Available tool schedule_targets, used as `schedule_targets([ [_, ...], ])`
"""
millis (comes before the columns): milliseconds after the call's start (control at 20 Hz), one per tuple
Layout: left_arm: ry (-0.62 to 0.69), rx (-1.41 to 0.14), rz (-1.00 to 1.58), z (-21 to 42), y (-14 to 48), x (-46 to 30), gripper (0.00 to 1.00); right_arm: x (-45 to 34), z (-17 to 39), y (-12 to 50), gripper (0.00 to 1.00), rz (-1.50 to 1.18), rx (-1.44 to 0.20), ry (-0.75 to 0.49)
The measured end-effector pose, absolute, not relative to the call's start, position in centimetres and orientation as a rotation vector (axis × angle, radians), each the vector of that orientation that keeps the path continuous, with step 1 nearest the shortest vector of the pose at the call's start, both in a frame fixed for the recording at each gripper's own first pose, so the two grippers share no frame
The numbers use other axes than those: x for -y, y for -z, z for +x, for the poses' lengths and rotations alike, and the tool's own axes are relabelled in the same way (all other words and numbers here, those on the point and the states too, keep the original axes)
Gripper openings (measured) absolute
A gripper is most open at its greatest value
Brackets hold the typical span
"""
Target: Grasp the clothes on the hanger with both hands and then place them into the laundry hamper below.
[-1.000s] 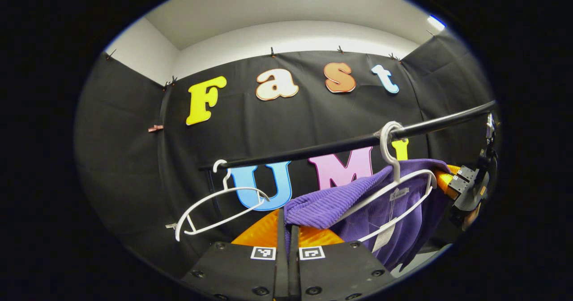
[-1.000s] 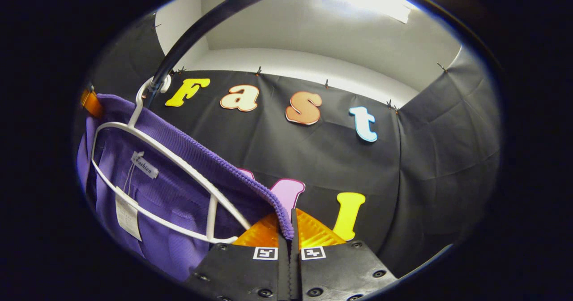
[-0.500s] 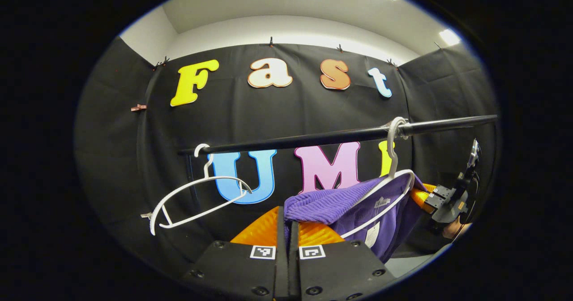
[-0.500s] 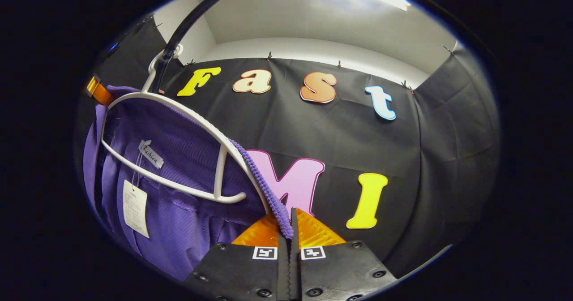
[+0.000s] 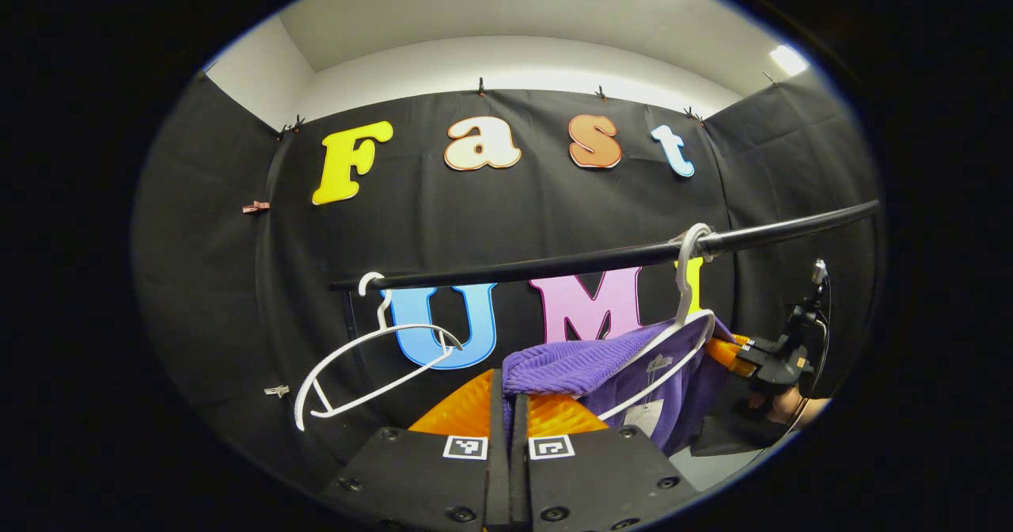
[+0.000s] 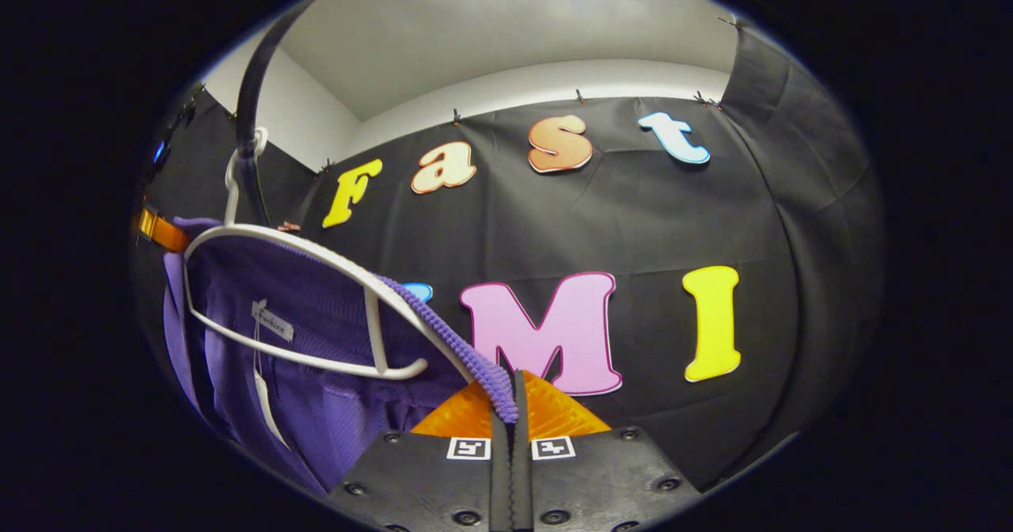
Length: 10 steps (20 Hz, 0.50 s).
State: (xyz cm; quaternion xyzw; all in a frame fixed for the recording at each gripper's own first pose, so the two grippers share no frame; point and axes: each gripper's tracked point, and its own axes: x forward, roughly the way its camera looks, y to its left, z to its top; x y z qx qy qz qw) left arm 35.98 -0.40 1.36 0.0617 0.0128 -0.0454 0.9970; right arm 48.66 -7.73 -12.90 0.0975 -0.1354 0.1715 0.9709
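The purple ribbed knit garment (image 5: 578, 366) hangs on a white plastic hanger (image 5: 673, 342) hooked over the black rail (image 5: 601, 259), at its right part. The left claw (image 5: 506, 393) is clenched on the garment's left shoulder edge. The right claw (image 6: 513, 405) is clenched on its ribbed right edge (image 6: 467, 354). An empty white hanger (image 5: 372, 366) hangs farther left on the rail.

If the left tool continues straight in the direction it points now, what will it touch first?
Probably the black cloth wall behind the black rail. The left tool is shut on the purple garment; ahead, its line seems to pass below the rail, though depth is unclear.
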Motion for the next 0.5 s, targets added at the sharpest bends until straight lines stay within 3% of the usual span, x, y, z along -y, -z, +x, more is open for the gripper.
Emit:
schedule_targets([
  [100, 0.104, -0.025, 0.151, 35.7, -1.3, 1.5, 0.06, 8.3, 49.5, 12.6, 0.08, 0.170, 0.298, -0.348],
  [150, 0.106, -0.027, 0.161, 35.3, -0.9, 2.0, 0.05, 8.5, 49.7, 12.5, 0.04, 0.163, 0.300, -0.344],
  [200, 0.108, -0.024, 0.169, 35.2, -0.9, 2.1, 0.05, 8.6, 49.8, 12.2, 0.08, 0.155, 0.312, -0.341],
  [250, 0.112, -0.020, 0.174, 35.2, -1.0, 2.1, 0.05, 8.4, 50.1, 12.2, 0.04, 0.142, 0.322, -0.346],
  [450, 0.122, -0.014, 0.168, 35.8, -0.5, 1.7, 0.05, 5.2, 50.5, 17.8, 0.04, 0.185, 0.158, -0.420],
  [500, 0.119, -0.032, 0.166, 35.7, 0.4, 1.3, 0.06, 4.2, 50.1, 19.7, 0.00, 0.173, 0.128, -0.432],
])
